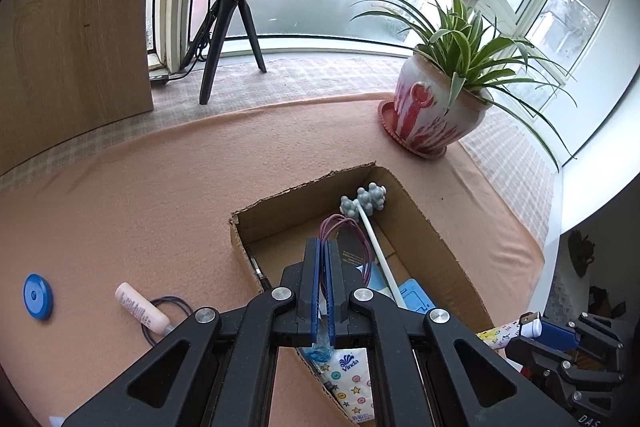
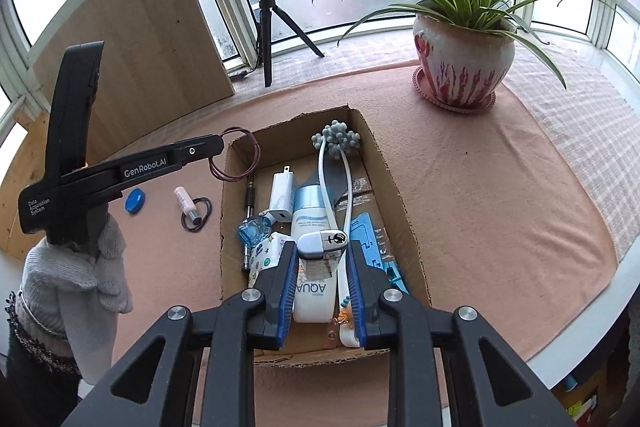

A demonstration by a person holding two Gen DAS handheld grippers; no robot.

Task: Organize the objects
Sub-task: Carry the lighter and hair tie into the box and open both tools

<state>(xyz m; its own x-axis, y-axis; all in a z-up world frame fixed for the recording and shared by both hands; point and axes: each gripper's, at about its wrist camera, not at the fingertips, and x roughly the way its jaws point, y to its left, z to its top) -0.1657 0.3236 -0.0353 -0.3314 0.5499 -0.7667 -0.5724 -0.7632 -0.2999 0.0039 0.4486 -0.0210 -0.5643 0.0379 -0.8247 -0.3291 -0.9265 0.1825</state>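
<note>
Two hand-held grippers over the cardboard box, each carrying an item.

Right hand-held gripper, lower centre, jaws narrow, clamps a silver-topped lighter, long axis running up-frame, cap away from camera. Left hand-held gripper pinched shut on looped purple hair ties hanging past its tip above the box's left rim. Box sits mid-frame on the peach-covered desk.

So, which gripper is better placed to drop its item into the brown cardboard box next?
Probably the right gripper: its silver lighter hangs directly over the cardboard box interior. The left gripper pinches purple hair ties only at the box's far-left corner.
</note>
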